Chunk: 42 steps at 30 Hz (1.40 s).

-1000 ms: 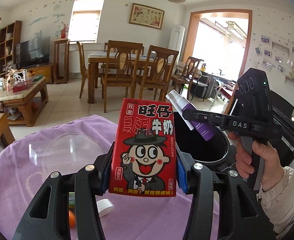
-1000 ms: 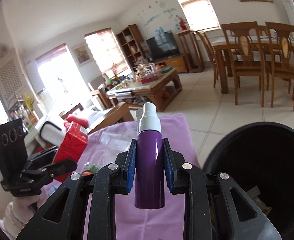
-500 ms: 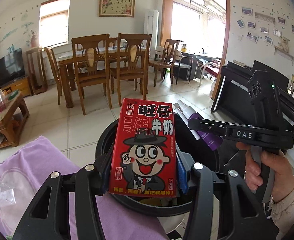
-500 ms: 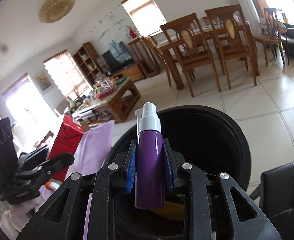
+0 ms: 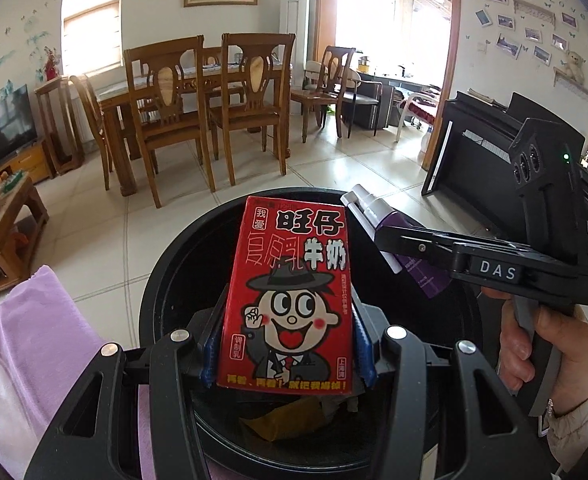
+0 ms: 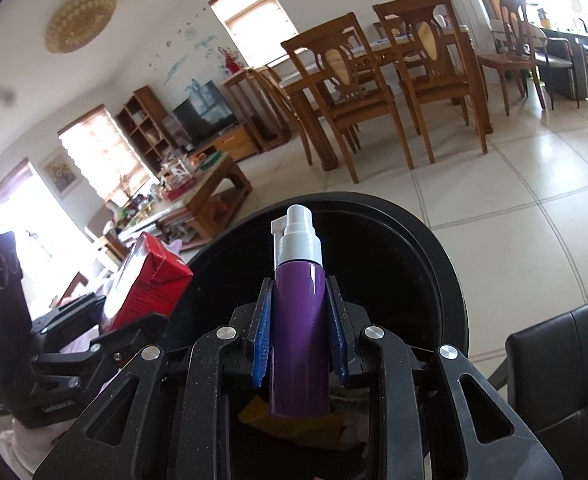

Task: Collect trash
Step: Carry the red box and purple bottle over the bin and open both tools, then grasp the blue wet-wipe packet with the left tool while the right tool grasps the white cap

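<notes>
Over the tiled floor the black bin (image 5: 161,280) gapes right below me, my left gripper (image 5: 287,354) clamped on the upright red milk carton (image 5: 289,296) and my right gripper (image 6: 300,344) on the purple spray bottle (image 6: 300,336), both poised above its mouth.

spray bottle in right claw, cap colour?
White cap on the purple spray bottle; clearest in right wrist view.
</notes>
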Each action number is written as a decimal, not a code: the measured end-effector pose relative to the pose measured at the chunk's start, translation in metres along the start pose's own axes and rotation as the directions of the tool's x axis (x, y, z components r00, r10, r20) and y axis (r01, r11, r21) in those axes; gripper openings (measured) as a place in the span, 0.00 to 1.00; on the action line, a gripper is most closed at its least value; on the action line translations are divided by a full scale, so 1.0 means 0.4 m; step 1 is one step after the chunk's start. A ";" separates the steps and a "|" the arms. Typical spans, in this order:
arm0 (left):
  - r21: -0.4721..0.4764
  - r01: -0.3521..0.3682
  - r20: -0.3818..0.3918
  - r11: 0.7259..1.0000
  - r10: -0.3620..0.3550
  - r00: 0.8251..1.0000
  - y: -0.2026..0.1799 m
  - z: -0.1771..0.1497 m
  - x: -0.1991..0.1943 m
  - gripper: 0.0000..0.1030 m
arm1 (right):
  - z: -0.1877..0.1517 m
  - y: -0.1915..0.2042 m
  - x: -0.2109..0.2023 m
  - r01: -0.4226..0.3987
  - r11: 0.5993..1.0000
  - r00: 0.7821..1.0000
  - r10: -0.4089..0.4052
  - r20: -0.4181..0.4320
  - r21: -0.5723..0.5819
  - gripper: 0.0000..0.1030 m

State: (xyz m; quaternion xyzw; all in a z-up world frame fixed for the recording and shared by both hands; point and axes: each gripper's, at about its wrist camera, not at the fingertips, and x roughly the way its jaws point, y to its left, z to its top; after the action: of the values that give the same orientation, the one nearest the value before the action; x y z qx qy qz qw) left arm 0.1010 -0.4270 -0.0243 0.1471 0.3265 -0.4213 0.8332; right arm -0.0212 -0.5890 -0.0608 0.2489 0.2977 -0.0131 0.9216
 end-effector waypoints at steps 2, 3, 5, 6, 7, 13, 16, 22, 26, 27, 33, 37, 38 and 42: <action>0.001 -0.003 -0.008 1.000 0.003 1.000 0.000 -0.002 0.009 0.49 | 0.005 0.001 0.006 0.007 1.000 1.000 -0.007 -0.003 0.001 0.25; -0.004 0.002 -0.013 1.000 -0.002 1.000 -0.001 -0.002 0.016 0.49 | 0.008 0.000 0.009 0.013 1.000 1.000 -0.013 -0.005 0.003 0.25; -0.005 0.005 -0.019 1.000 -0.006 1.000 -0.003 0.002 0.022 0.49 | 0.022 0.001 0.025 0.021 1.000 1.000 -0.021 -0.007 0.013 0.25; -0.004 0.006 -0.013 1.000 -0.006 1.000 -0.005 0.017 0.031 0.49 | 0.024 -0.004 0.030 0.022 1.000 1.000 -0.022 -0.009 0.018 0.25; -0.002 0.006 -0.011 1.000 -0.006 1.000 -0.004 0.020 0.031 0.49 | 0.022 -0.001 0.029 0.026 0.999 1.000 -0.025 -0.009 0.022 0.25; 0.000 0.013 -0.022 1.000 -0.013 1.000 -0.003 0.027 0.047 0.49 | 0.023 -0.012 0.035 0.036 0.998 0.999 -0.036 0.000 0.045 0.25; 0.013 0.013 -0.033 1.000 -0.013 0.999 -0.006 0.019 0.048 0.49 | 0.021 -0.009 0.035 0.040 0.998 0.999 -0.040 0.001 0.043 0.25; 0.022 -0.012 -0.038 1.000 0.013 0.999 -0.010 0.021 0.045 0.50 | 0.020 -0.012 0.034 0.035 0.998 0.999 -0.035 0.001 0.045 0.25; 0.018 -0.051 -0.042 0.999 0.052 0.998 -0.009 0.022 0.040 0.64 | 0.019 -0.014 0.032 0.024 0.998 1.000 -0.024 0.005 0.050 0.29; 0.018 -0.061 -0.037 0.998 0.061 0.997 -0.009 0.022 0.037 0.69 | 0.019 -0.012 0.030 0.012 0.999 1.000 -0.012 0.008 0.051 0.36; 0.064 -0.099 -0.044 0.993 0.102 0.994 -0.027 0.021 0.026 0.88 | 0.024 0.017 0.007 -0.016 0.999 0.999 0.015 0.039 0.040 0.63; 0.092 -0.114 -0.039 0.989 0.118 0.992 -0.034 0.019 0.011 0.91 | 0.024 0.030 -0.012 -0.034 0.998 0.998 0.031 0.057 0.048 0.73; 0.096 -0.119 -0.038 0.988 0.123 0.992 -0.038 0.017 0.006 0.91 | 0.022 0.033 -0.017 -0.034 0.998 0.998 0.031 0.063 0.050 0.74; 0.123 -0.149 -0.015 0.981 0.152 0.988 -0.043 0.011 -0.030 0.95 | 0.016 0.040 -0.037 -0.041 0.997 0.997 0.036 0.075 0.066 0.81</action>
State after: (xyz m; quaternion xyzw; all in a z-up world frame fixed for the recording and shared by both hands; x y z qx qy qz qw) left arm 0.0839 -0.4324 -0.0125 0.2268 0.2982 -0.3744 0.8482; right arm -0.0271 -0.5799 -0.0410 0.2849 0.2579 -0.0144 0.9231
